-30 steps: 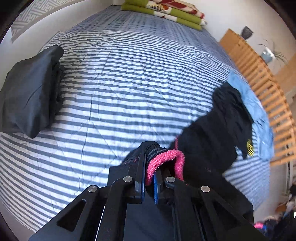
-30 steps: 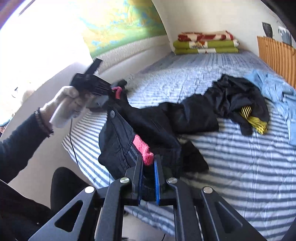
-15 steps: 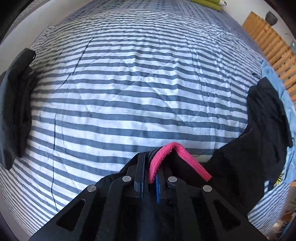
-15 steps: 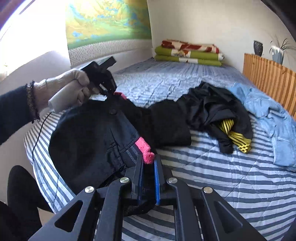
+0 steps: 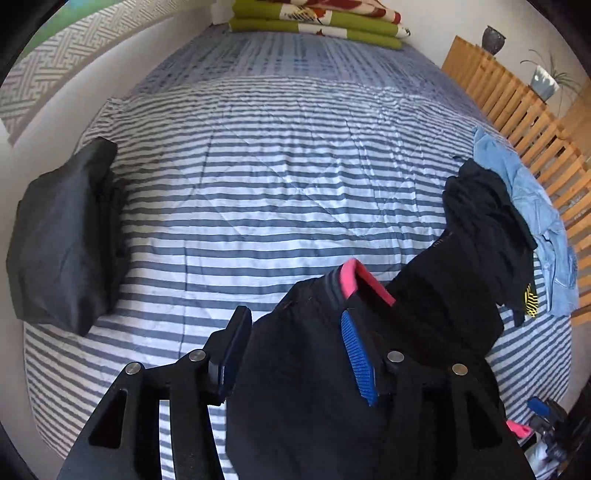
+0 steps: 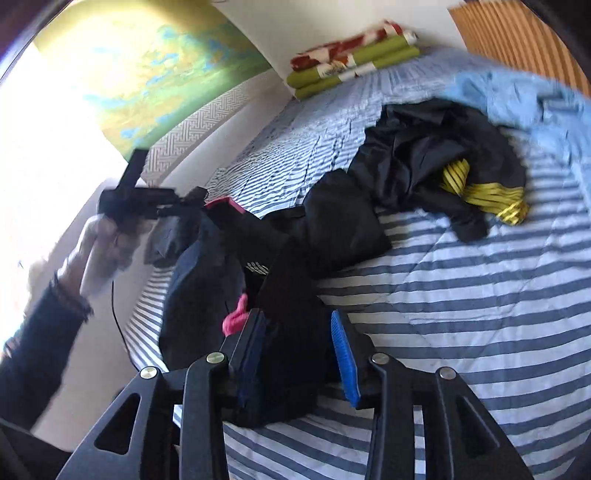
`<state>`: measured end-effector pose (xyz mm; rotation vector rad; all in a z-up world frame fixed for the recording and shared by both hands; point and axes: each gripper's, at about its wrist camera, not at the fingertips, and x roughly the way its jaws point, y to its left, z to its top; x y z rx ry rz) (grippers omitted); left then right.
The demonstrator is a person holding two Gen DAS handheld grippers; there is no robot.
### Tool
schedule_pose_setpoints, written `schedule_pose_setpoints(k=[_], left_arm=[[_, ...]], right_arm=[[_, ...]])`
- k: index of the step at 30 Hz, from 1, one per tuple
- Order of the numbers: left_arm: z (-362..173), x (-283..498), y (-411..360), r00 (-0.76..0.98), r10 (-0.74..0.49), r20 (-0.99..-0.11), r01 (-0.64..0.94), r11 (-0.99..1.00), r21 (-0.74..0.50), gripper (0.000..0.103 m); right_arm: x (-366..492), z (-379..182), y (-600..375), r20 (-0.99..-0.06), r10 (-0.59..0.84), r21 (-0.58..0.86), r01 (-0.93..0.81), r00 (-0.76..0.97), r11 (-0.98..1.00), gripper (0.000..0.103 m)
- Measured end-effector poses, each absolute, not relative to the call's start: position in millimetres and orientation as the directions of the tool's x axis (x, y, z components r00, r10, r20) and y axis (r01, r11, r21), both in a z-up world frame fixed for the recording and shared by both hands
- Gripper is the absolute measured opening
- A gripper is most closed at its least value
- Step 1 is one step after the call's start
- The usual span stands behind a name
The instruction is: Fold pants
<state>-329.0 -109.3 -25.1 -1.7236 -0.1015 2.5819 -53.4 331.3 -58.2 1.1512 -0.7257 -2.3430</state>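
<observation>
Black pants with a pink waistband lie bunched at the near edge of the striped bed. My left gripper is open, and the waist fabric sits loose between its spread fingers. In the right wrist view the pants trail toward a clothes pile, and my right gripper is open too, with black cloth between its pads. A pink bit of waistband shows beside its left finger. A person's hand holds the left gripper at the pants' far waist corner.
A folded dark garment rests on the bed's left side. A black pile with yellow trim and a light blue denim piece lie on the right by a wooden slatted rail. Folded green and red blankets sit at the far end.
Both grippers were shut on the pink waistband and have opened, letting it go. The pants have dropped from held up to bunched on the bed's near edge.
</observation>
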Motion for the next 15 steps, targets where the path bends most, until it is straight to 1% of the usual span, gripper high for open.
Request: schedule_pose_setpoints(k=[1, 3, 4, 5, 6, 9, 12, 15], left_arm=[[-19.5, -322.9, -112.3, -0.393, 0.073, -0.916, 0.012, -0.996, -0.085, 0.054], [-11.5, -306.2, -112.3, -0.404, 0.115, -0.907, 0.013, -0.991, -0.132, 0.054], [-11.2, -300.4, -108.5, -0.400, 0.142, -0.905, -0.005, -0.988, -0.153, 0.054], [-10.9, -291.5, -96.9, -0.385, 0.192, -0.903, -0.049, -0.981, -0.187, 0.054], [-11.3, -284.7, -85.0, -0.368, 0.215, -0.905, -0.085, -0.977, -0.197, 0.054], [-21.7, -264.4, -28.8, -0.279, 0.308, -0.910, -0.237, -0.940, -0.245, 0.054], [-40.9, -249.9, 34.6, -0.169, 0.359, -0.918, -0.369, -0.887, -0.279, 0.054], [-63.2, -240.5, 86.0, -0.075, 0.376, -0.923, -0.454, -0.837, -0.304, 0.054]], right_arm=[[-57.8, -60.0, 327.6, -0.598, -0.585, 0.625, 0.138, -0.548, -0.768, 0.035], [-64.9, -63.6, 312.6, -0.664, -0.540, 0.565, 0.127, -0.517, -0.815, 0.035], [-64.3, -64.5, 303.7, -0.673, -0.536, 0.546, 0.147, -0.509, -0.825, 0.035], [-62.0, -64.7, 295.0, -0.677, -0.546, 0.538, 0.174, -0.494, -0.825, 0.035], [-58.7, -63.6, 289.0, -0.678, -0.552, 0.529, 0.198, -0.486, -0.825, 0.035], [-42.2, -55.6, 278.4, -0.680, -0.519, 0.462, 0.247, -0.519, -0.852, 0.035], [-32.4, -53.5, 283.8, -0.679, -0.504, 0.448, 0.242, -0.534, -0.860, 0.035], [-24.9, -55.9, 295.7, -0.686, -0.476, 0.436, 0.214, -0.550, -0.874, 0.035]])
